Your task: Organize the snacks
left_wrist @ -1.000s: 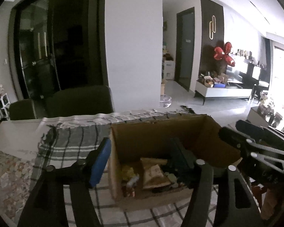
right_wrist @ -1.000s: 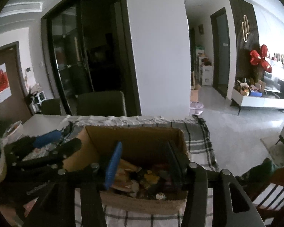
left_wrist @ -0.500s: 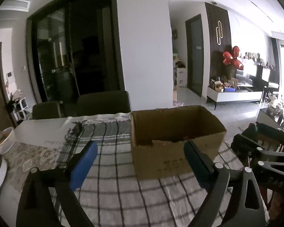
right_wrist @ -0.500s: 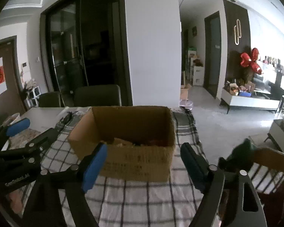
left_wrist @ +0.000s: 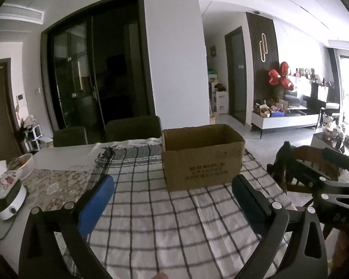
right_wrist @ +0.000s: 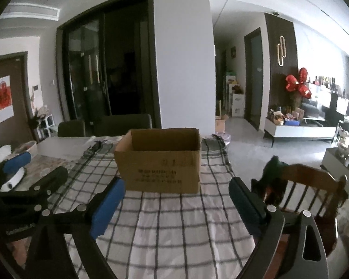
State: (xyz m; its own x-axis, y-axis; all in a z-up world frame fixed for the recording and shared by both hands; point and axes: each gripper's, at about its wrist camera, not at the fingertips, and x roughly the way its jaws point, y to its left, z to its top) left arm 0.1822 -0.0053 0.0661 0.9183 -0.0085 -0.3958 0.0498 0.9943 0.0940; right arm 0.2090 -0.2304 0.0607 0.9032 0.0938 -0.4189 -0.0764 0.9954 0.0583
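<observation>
A brown cardboard box [left_wrist: 202, 160] stands open-topped on the checked tablecloth [left_wrist: 151, 220]; it also shows in the right wrist view [right_wrist: 160, 162]. Its contents are hidden from this low angle. My left gripper [left_wrist: 172, 200] is open and empty, held back from the box over the cloth. My right gripper [right_wrist: 176, 200] is open and empty, also back from the box. Each gripper appears at the edge of the other's view: the right gripper [left_wrist: 318, 176], the left gripper [right_wrist: 30, 174].
A white appliance [left_wrist: 9, 200] and a bowl [left_wrist: 23, 162] sit at the table's left end on a floral mat [left_wrist: 58, 186]. Dark chairs [left_wrist: 132, 127] stand behind the table. A wooden chair [right_wrist: 309, 188] stands at the right.
Both grippers have pulled back and down from over the box; a second ago they looked into it at the snacks, now they see its front side from a distance.
</observation>
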